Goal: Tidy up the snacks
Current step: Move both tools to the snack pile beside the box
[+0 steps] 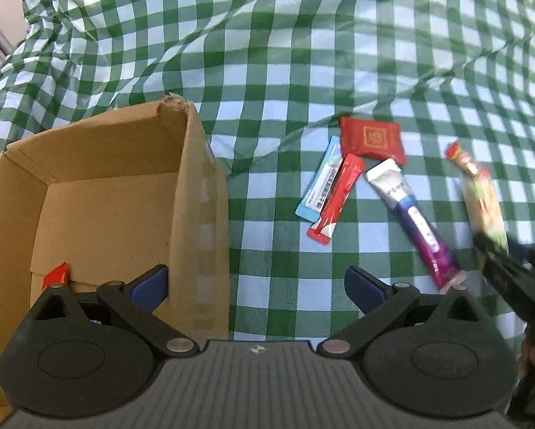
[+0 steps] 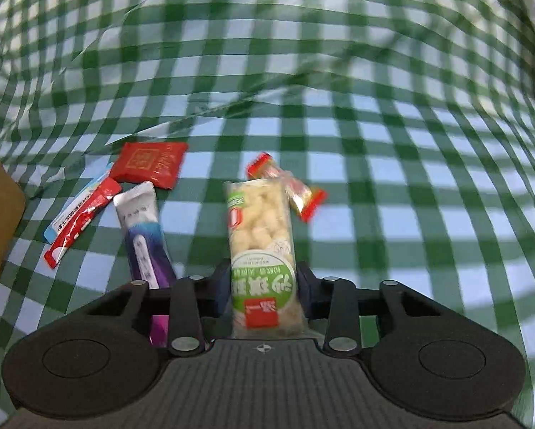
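Right wrist view — we've got the puffed-snack pack [image 2: 260,250] clamped in the right gripper [image 2: 263,286].
Left gripper [image 1: 256,282] spread, empty — next, carry it into the box [image 1: 106,196].

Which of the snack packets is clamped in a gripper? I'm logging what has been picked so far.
The clear packet of pale puffed snacks with the green label, between the right gripper's fingers. The other packets lie loose on the checked cloth.

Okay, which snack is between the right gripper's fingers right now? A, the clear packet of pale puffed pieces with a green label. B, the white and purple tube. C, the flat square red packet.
A: the right gripper has both fingers pressed on the clear packet of pale puffed pieces.
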Motion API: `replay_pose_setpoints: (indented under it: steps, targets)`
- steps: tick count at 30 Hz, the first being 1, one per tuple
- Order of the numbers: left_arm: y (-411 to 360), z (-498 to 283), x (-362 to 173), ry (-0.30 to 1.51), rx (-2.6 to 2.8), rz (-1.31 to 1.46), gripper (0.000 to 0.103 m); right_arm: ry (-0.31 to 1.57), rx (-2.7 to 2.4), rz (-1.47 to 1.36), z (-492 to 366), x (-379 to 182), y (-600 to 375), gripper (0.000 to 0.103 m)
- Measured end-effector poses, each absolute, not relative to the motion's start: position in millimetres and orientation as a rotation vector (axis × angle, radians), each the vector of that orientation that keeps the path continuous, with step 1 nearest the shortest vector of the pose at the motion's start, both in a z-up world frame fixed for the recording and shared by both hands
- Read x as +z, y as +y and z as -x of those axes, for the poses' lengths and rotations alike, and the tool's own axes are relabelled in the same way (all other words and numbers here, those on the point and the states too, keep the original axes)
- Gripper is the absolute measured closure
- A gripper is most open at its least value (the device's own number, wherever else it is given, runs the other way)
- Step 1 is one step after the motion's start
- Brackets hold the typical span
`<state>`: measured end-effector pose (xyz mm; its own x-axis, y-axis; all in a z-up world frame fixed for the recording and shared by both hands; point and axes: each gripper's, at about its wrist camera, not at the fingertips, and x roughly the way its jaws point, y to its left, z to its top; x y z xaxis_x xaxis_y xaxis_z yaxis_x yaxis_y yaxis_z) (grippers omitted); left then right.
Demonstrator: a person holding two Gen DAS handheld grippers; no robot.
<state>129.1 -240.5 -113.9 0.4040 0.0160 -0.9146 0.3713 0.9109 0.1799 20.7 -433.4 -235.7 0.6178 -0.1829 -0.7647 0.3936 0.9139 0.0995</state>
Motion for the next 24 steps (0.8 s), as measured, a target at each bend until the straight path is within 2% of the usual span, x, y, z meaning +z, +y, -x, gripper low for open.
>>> replay_pose_setpoints:
  steps: [6, 10, 15, 19, 24]
  targets:
    - [-253.5, -96.7, -77.9, 0.938, -0.387, -0.36, 0.0, 0.836, -0.46, -0.379, 41.1, -235.6, -451.4, 0.064]
    - [-304.8, -103.8, -109.9, 1.035, -0.505, -0.409, 0.0, 0.827, -0.552, -0.411, 62.5, -236.0, -459.3, 0.064]
    - [-370.4, -134.0, -179.1, 1.225, -0.505, -0.421, 0.0, 0.815, -0.618, -0.445, 59.8, -237.6, -467.6, 0.062]
    - [-388.5, -158.1, -225.0, 1.362, -0.416, -0.356, 0.0, 0.822, -0.643, -0.442, 47.3, -243.7, -476.6, 0.051]
    - [-391.4, -164.4, -232.0, 1.329, -0.376, -0.337, 0.0, 0.813, -0.641, -0.408, 44.6, -251.1, -474.9, 0.042]
